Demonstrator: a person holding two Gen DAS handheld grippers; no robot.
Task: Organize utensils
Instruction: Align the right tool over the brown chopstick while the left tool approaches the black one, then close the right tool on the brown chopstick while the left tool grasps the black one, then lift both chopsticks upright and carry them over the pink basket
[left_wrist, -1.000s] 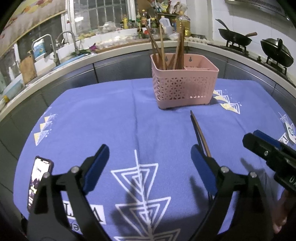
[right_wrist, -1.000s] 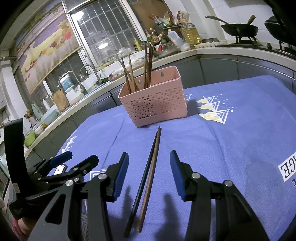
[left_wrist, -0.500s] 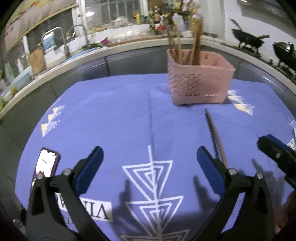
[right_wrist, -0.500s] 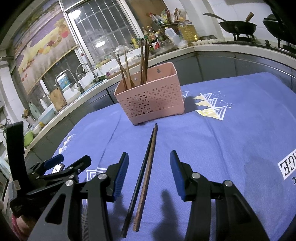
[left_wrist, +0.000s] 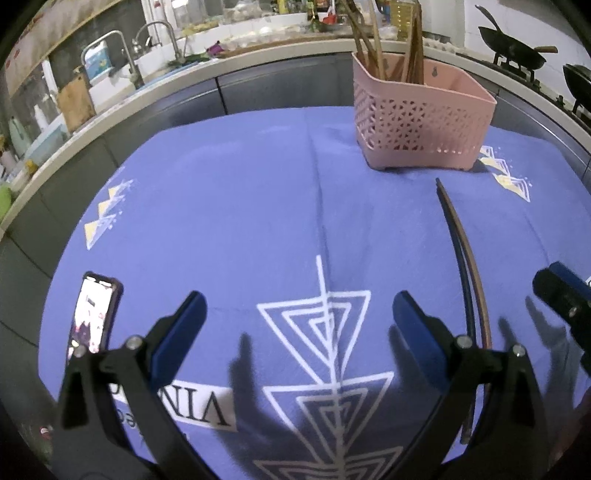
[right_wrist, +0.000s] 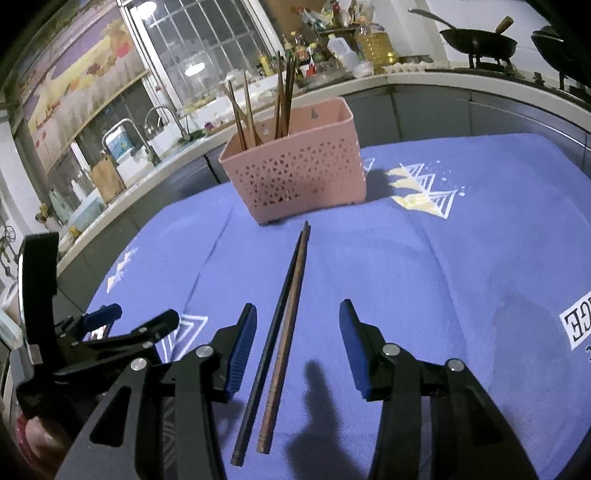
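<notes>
Right gripper: jaws part-open, nothing clamped. It hovers low over the blue cloth with the loose chopstick pair lying between its blue pads; the pads stand clear of the sticks on both sides, no contact. The pair is one dark stick and one brown stick, side by side and touching along most of their length, flat on the cloth, far tips pointing at the pink basket and stopping just short of its base.

Left gripper: jaws at full spread, having just been opening, nothing between them, only the white triangle print on the cloth under the gap. It sits just beside the right gripper on that gripper's left; in its view the chopstick pair lies outside its right finger.

Pink basket: perforated walls, upright on the cloth, near the far edge. Several brown chopsticks stand in it, leaning at mixed angles.

Phone: screen lit, flat on the cloth near the left gripper's left finger, well apart from the chopsticks.

Behind the table: counter with sink taps, bottles, and a wok on a burner.
</notes>
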